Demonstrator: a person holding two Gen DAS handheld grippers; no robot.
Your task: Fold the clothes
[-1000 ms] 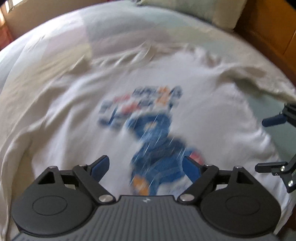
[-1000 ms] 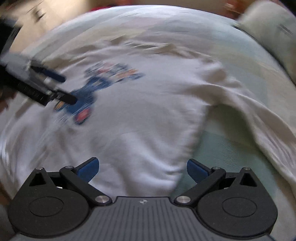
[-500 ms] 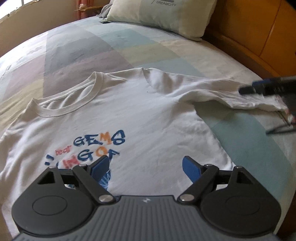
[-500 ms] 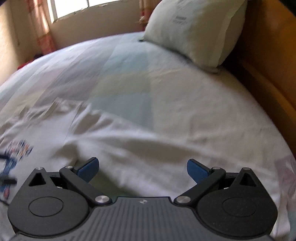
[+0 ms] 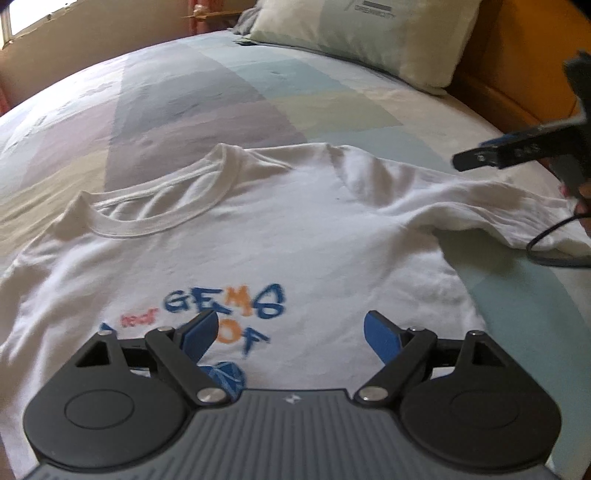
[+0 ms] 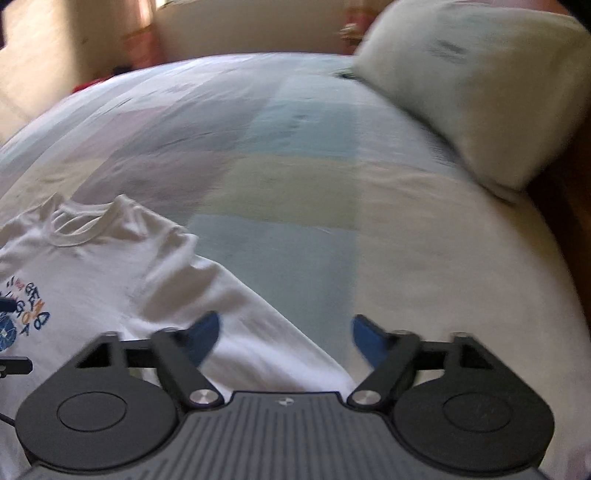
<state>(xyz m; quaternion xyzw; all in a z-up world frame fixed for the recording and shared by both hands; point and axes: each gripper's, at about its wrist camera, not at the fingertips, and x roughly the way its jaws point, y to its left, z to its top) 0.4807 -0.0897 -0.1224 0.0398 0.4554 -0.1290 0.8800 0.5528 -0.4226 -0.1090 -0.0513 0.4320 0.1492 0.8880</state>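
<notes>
A white T-shirt [image 5: 295, 236] with a blue and orange print lies face up on the bed, collar toward the pillow. My left gripper [image 5: 290, 334] hovers open over the print with nothing between its fingers. The shirt's right sleeve [image 5: 491, 210] stretches toward the bed's right side. In the right wrist view the same shirt [image 6: 122, 280] fills the lower left, and my right gripper [image 6: 286, 334] stands open above the sleeve [image 6: 258, 332]. The right gripper also shows at the right edge of the left wrist view, above the sleeve end, held by a hand.
A pale pillow [image 5: 373, 33] rests at the head of the bed by the wooden headboard [image 5: 524, 70]. The patchwork bedsheet [image 5: 192, 92] spreads beyond the collar. A black cable [image 5: 546, 254] loops over the sleeve end. A wall with a window is at the far side.
Both grippers have swung from the shirt's lower part toward the collar and sleeve. The right gripper has moved out over the right sleeve. Both stayed open.
</notes>
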